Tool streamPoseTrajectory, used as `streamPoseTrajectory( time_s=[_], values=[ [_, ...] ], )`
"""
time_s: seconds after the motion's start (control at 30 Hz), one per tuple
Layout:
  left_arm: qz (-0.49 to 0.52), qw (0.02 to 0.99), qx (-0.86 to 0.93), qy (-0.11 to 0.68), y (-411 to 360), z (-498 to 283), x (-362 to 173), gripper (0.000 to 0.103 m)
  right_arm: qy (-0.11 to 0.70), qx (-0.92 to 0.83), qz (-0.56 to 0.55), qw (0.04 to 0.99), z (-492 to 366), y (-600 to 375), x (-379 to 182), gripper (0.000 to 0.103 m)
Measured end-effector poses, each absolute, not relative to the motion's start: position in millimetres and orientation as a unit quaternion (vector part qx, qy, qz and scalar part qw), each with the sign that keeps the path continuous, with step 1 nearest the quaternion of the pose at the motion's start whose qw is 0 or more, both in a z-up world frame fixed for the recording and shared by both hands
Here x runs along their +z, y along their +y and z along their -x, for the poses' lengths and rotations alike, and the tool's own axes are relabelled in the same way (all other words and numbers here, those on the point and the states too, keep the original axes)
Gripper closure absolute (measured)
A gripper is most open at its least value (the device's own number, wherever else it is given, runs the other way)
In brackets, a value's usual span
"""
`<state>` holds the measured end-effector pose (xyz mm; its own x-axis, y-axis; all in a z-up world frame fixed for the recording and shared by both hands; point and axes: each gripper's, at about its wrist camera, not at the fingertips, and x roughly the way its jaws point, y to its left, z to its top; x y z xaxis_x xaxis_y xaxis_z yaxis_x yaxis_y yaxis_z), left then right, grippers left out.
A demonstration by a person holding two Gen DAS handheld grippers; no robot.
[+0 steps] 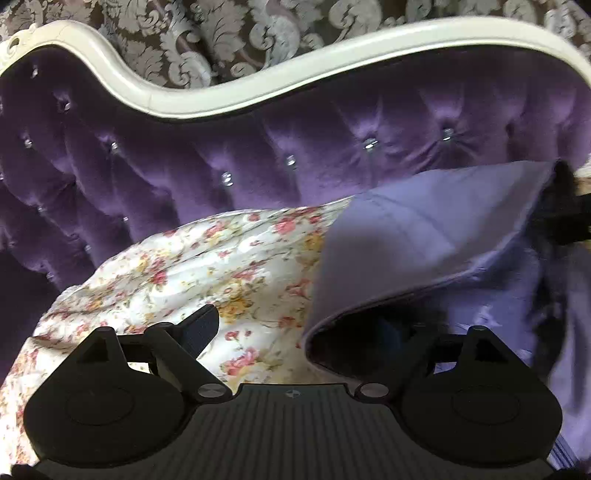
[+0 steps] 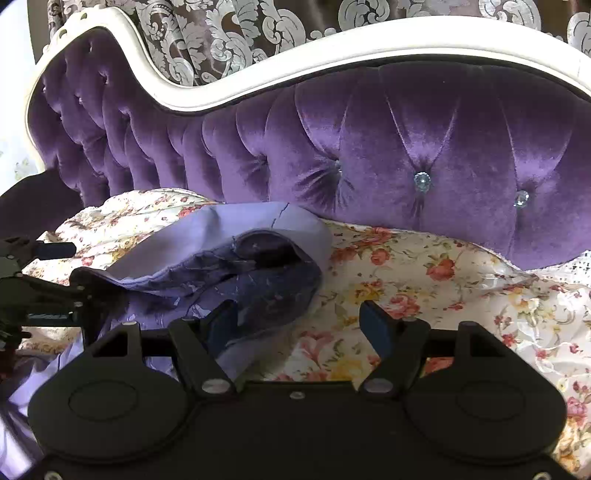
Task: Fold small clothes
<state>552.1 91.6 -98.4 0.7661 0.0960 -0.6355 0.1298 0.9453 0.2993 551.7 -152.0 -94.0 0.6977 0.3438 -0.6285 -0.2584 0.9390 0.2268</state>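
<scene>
A small lilac garment [image 2: 258,254] lies crumpled on the floral bedspread [image 2: 424,280], its darker inside showing. In the right wrist view my right gripper [image 2: 299,325] stands open just in front of it. The left finger [image 2: 221,325] touches the cloth's near edge, and the pads press on nothing. In the left wrist view a raised fold of the garment [image 1: 424,240] drapes over the right side of my left gripper [image 1: 295,321] and hides that finger. Its left finger [image 1: 199,325] is bare over the bedspread [image 1: 184,266]. The jaws stand wide. The left gripper [image 2: 70,266] also shows at the left edge of the right wrist view, under the cloth's edge.
A purple tufted velvet backrest [image 2: 406,147] with a white carved frame [image 2: 295,55] rises right behind the bedspread. A patterned curtain [image 2: 229,33] hangs beyond it. White lace trim [image 2: 565,266] shows at the far right.
</scene>
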Motion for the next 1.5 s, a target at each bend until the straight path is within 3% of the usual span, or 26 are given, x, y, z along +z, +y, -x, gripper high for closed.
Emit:
streamPoseTrajectory(
  time_s=[0.1,0.5,0.6,0.67,0.7,0.87,1.17,1.33,1.5],
  values=[
    [-0.152,0.925,0.041,0.345,104,-555,-104,0.017,0.350,0.161,-0.058,0.921,-554,-146,-93,0.028],
    [0.055,0.922,0.086,0.374,171,-554,-107,0.014,0.331,0.135,-0.004,0.934,-556,-127,-87,0.028],
    [0.096,0.916,0.093,0.377,185,-551,-112,0.011,0.314,0.084,0.071,0.943,-556,-129,-90,0.031],
    [0.150,0.905,0.090,0.389,199,-551,-119,0.008,0.315,0.063,0.117,0.940,-559,-137,-98,0.015],
    [0.179,0.897,0.079,0.395,206,-551,-123,0.008,0.325,0.059,0.121,0.936,-561,-141,-103,0.012],
    [0.148,0.900,0.075,0.403,199,-552,-121,0.009,0.340,0.084,0.142,0.926,-557,-133,-111,0.018],
    [0.019,0.907,-0.019,0.421,200,-512,-89,0.009,0.357,0.180,0.053,0.915,-531,-175,-67,0.016],
    [0.006,0.921,0.015,0.389,201,-508,-77,0.009,0.336,0.201,-0.052,0.919,-539,-181,-45,0.016],
    [0.058,0.946,0.033,0.316,187,-505,-52,0.009,0.331,0.195,-0.066,0.921,-566,-150,-47,0.017]
  ],
)
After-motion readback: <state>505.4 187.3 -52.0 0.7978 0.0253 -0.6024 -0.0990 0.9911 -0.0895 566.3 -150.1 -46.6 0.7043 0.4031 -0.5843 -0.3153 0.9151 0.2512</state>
